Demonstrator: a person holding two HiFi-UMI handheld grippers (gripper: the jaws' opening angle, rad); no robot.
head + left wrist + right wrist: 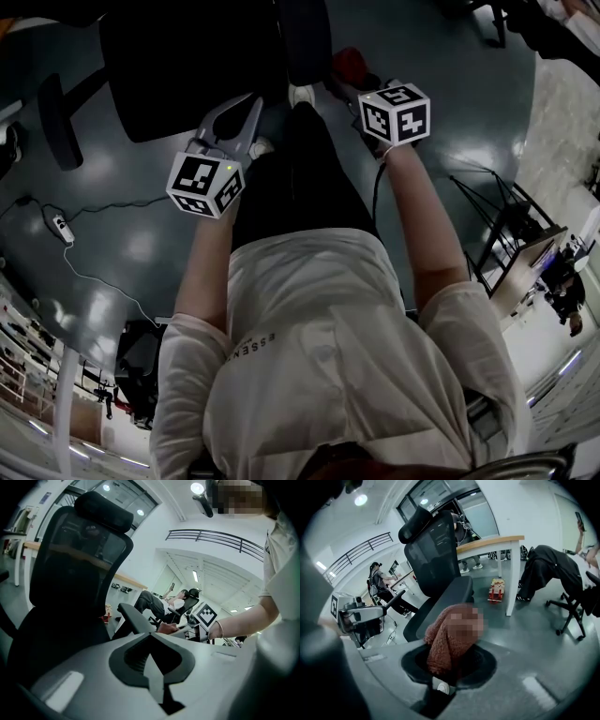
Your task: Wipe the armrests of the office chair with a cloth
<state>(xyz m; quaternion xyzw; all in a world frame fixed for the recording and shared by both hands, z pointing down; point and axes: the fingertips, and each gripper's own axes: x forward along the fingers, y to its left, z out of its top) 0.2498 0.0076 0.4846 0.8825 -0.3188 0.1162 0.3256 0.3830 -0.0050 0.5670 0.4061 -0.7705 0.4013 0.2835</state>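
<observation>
**Cloth at the armrest, other gripper empty**

Seen from the head cam, we look steeply down on a glossy grey floor (141, 244), where a thin cable (62, 228) w/ an inline switch trails at far left. Next comes the office chair (187, 66), all black, its outer armrest (58, 122) jutting out on the left side. Moving right, the left gripper (251, 105) hangs in front of the seat, its marker cube (204, 185) turned up toward us. Its own cam shows both jaws brought together w/ nothing btw them (only the dark hollow behind the tips), and we see no contact w/ the chair. Centre frame: the person's legs (300, 178) in black trousers, one white shoe (302, 94) showing just below the seat edge. Right of those, the right gripper (364, 86) points fwd, jaws clamped on the cloth (349, 64), a rust-red knitted wad that bulges out ahead of the tips. The cloth sits at the near end of the chair's second armrest (450, 592). From the left gripper's cam it looks set down on the pad's tip, though how hard it presses we cannot tell. In the bkgd of the right gripper view, a wood-topped table (487, 541) on white legs stands behind the chair. A small red item (497, 590) lies on the floor beside one leg, and at far right another person (553, 569) leans back, seated.
</observation>
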